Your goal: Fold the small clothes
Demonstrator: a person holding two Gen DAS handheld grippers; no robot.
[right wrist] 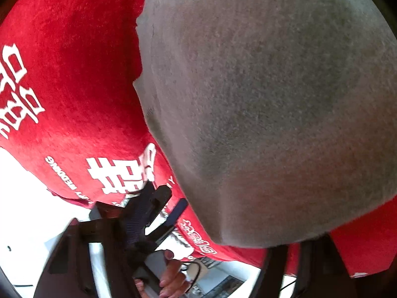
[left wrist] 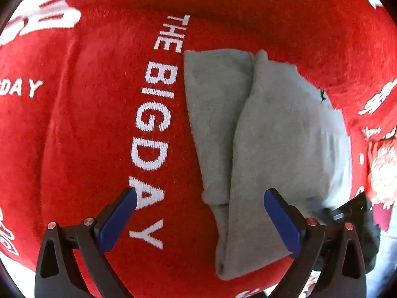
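A plush red blanket (left wrist: 94,129) is spread beneath and ahead of the left tongs, filling most of that view. White woven lettering (left wrist: 155,114), reading THE BIG DAY, is seen running away from between those tongs, just off to their left side. White Chinese characters (right wrist: 119,173) are woven into the same red blanket (right wrist: 74,62), left of the right tongs. A pale white surface (right wrist: 22,198) is glimpsed below the blanket's edge.

open red blanket (left wrist: 82,129) left of the grey folded garment (left wrist: 273,149), free for a pass. garment lying across the right half, partly between the spread left gripper (left wrist: 201,221) fingers. right-wrist view almost filled by grey cloth, close ahead.
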